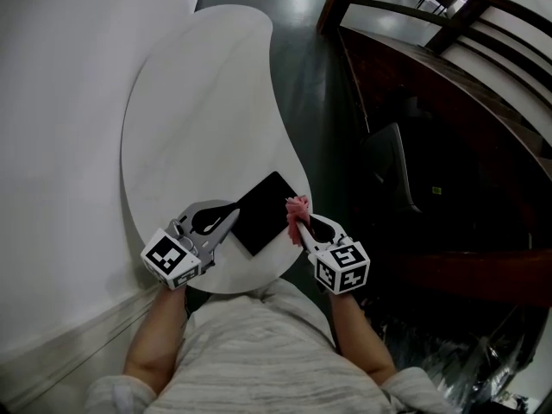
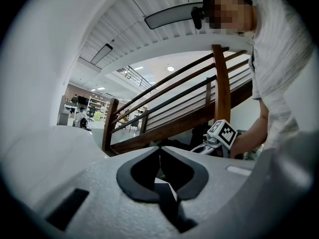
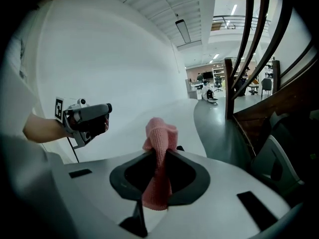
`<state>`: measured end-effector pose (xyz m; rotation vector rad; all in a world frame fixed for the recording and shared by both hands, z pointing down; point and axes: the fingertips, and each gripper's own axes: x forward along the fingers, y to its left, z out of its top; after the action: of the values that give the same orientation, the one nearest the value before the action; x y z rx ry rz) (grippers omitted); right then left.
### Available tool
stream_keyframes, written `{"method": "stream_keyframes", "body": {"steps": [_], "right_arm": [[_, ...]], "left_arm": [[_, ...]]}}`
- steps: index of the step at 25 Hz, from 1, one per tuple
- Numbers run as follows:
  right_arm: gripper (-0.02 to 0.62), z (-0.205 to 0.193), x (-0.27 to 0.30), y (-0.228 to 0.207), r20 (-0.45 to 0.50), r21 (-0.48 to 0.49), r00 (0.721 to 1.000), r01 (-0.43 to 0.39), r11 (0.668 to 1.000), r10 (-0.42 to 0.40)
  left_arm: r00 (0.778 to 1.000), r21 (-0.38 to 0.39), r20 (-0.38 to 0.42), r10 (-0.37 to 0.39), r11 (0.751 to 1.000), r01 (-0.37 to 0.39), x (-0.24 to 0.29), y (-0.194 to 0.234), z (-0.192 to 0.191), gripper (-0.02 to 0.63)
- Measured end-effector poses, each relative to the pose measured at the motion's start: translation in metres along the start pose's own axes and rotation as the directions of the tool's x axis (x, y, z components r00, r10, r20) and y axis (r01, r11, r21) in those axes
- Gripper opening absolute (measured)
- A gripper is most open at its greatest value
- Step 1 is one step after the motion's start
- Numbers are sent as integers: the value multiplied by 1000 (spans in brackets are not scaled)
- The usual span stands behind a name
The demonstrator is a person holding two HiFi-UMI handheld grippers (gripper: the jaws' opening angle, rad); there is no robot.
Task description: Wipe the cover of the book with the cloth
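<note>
The thin black rectangular book [image 1: 266, 214] lies cornerwise at the near edge of the white rounded table [image 1: 190, 102], between the two claws. The right claw [image 1: 302, 225] is clenched on the pink knitted cloth [image 1: 297, 208], which stands up out of its jaws, right at the book's right edge (touching it or just above, I cannot tell which). So the cover lies to the left of the cloth, and I judge the wipe must go leftwards, toward the left claw [image 1: 231, 218]. That claw has its jaws drawn together, with the tips at the book's left corner. Both forearms come in low from the person's body.
</note>
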<state>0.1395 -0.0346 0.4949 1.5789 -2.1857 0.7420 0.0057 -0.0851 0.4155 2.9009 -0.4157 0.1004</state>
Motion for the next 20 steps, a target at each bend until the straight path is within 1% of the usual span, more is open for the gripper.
{"method": "stream_keyframes", "body": {"steps": [4,10,15,20], "right_arm": [[52,10,-9,1,34,-13,999,5,1000,-4],[52,24,-23,13,111,-34,994,-17,999,21],[52,39,-45,24,207,-48,977,-49,998,58],[52,41,-61,31,276,-44,957,-76,996,85]], "left_arm": [[1000,7,-1,-18,1000,18,3,-6,2,17],[998,28,-21,-65,997,66,5,-25,-4,17],[996,33,-39,-79,996,80,1,-39,-7,17],[993,41,-35,-111,993,112,-3,-51,-10,17]]}}
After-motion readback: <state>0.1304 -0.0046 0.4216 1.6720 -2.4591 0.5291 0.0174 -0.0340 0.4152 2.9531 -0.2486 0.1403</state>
